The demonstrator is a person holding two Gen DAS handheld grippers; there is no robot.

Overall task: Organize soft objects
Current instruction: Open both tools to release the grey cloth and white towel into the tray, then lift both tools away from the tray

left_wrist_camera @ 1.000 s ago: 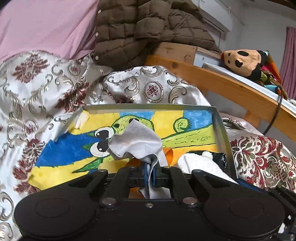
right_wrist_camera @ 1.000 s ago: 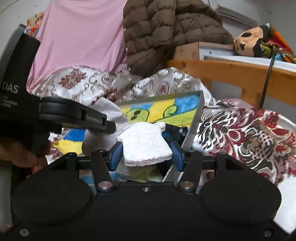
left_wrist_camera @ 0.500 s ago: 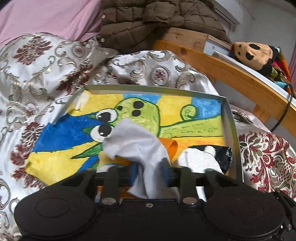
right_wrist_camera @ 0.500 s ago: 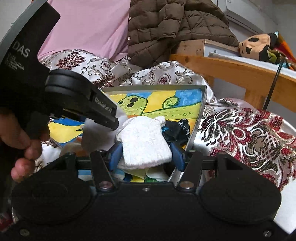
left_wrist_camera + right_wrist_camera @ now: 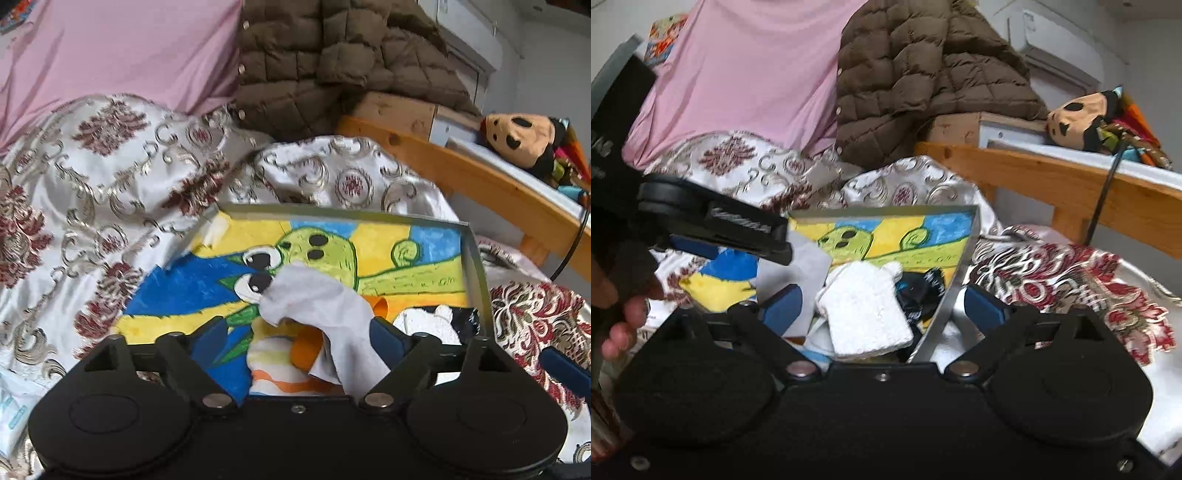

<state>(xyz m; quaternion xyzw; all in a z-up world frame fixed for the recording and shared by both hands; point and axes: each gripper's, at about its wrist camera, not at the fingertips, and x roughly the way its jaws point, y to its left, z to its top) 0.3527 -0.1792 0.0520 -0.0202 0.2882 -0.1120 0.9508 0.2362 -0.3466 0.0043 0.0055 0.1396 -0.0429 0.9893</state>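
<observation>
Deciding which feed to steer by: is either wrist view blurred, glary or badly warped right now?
Left wrist view: mostly sharp, tray rim and grey cloth readable, quilt slightly smeared. Right wrist view: softer, with motion blur on the left gripper and its lettering; white knit piece still clear. Both: even daylight, no glare, fisheye bending at the edges.

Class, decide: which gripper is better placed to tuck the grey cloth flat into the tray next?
Probably the left gripper: the grey cloth lies between its opening fingers, draped against one. The right gripper straddles the white knitted piece.
</observation>
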